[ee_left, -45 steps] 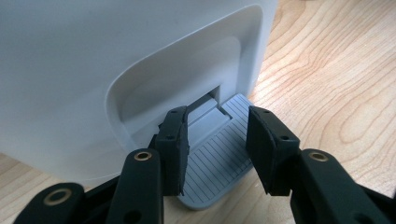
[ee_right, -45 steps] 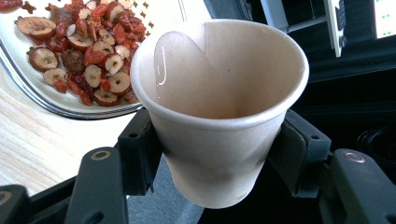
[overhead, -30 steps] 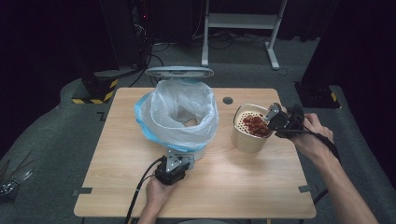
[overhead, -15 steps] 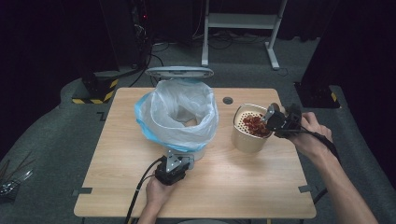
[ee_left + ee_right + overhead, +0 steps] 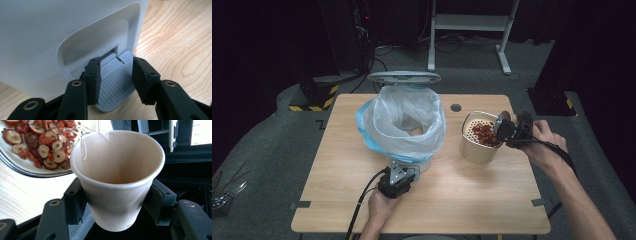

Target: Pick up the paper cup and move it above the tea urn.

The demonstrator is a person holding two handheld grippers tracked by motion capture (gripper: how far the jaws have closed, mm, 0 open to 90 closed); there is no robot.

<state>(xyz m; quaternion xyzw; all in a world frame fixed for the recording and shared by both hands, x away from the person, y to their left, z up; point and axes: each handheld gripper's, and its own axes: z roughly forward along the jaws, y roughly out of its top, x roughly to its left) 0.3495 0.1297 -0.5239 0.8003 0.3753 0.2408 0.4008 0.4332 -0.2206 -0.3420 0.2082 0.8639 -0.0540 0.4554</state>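
The paper cup (image 5: 117, 180) is held tilted at the rim of the cream pot (image 5: 479, 145), which stands on the table (image 5: 337, 200) to the right of the bin (image 5: 404, 130). The pot's strainer insert is seen to hold red dried fruit and sliced dates (image 5: 40, 142); in the right gripper view a thin stream of liquid appears to run from the cup's lip toward them.

Several things could go wrong from here. The cup wall is already dented where it is gripped, so a tighter squeeze would probably crumple it and push liquid over the side, while a looser one would let it slip. If the cup were tipped too fast, or its lip drifted outside the pot rim, liquid would likely land on the table. A nudge against the pot could shift or tip it. On the other side, if pressure on the pedal (image 5: 115, 82) were eased, the bin's raised lid (image 5: 403, 76) would be expected to drop.

The right gripper (image 5: 117, 202) is closed on the cup, its jaws set at a moderate width and pressed into the paper on both sides. The left gripper (image 5: 116, 77) is held at the bin's base with its jaws narrowly apart over the ribbed pedal; whether it is pinched or only pressed down cannot be told.
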